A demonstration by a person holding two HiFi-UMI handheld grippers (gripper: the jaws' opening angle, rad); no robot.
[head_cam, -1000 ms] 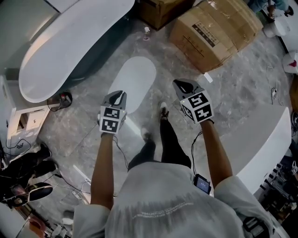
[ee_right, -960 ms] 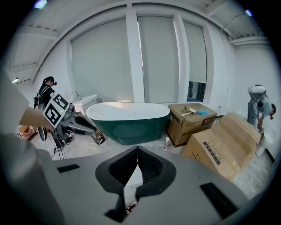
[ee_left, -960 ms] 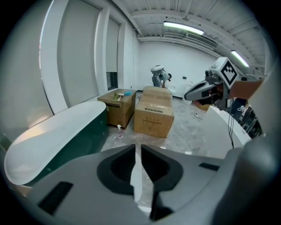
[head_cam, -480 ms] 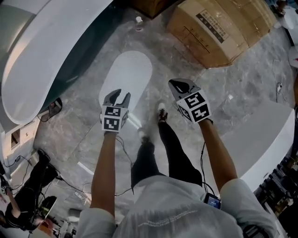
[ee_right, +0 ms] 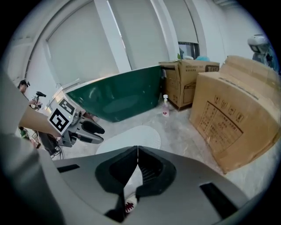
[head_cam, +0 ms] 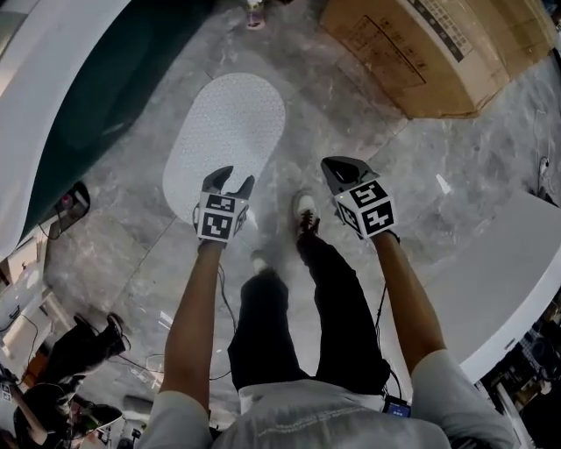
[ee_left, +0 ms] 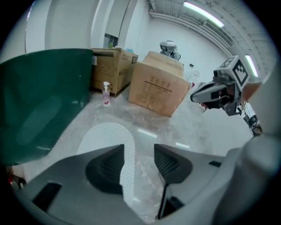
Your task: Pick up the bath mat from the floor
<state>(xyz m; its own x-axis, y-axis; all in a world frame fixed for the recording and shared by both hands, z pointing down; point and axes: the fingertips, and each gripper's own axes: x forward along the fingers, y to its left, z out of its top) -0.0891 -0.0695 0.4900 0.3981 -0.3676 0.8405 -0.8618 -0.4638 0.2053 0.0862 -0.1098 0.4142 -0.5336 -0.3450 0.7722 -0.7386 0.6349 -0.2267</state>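
Note:
The bath mat [head_cam: 230, 123] is a white dotted oval, flat on the grey marble floor beside the tub. It also shows as the mat [ee_left: 103, 134] in the left gripper view and the mat [ee_right: 131, 135] in the right gripper view. My left gripper [head_cam: 233, 179] hangs over the mat's near end, apart from it. Its jaws have just been opening and stand open with nothing between them; the left gripper [ee_left: 138, 151] shows the mat's right edge through the gap. My right gripper [head_cam: 338, 165] is shut and empty, to the right of the mat above bare floor. The right gripper [ee_right: 138, 150] has its pads together.
A dark green bathtub [head_cam: 105, 83] with a white rim runs along the mat's left. Cardboard boxes [head_cam: 438, 48] stand at the back right, a small spray bottle [head_cam: 254, 12] beyond the mat. The person's shoe [head_cam: 304, 210] is just right of the mat. A white curved counter [head_cam: 504, 272] is at right.
Both grippers have sunk toward the floor and the mat looks larger and closer. The left jaws went from shut to open. The right jaws stayed shut.

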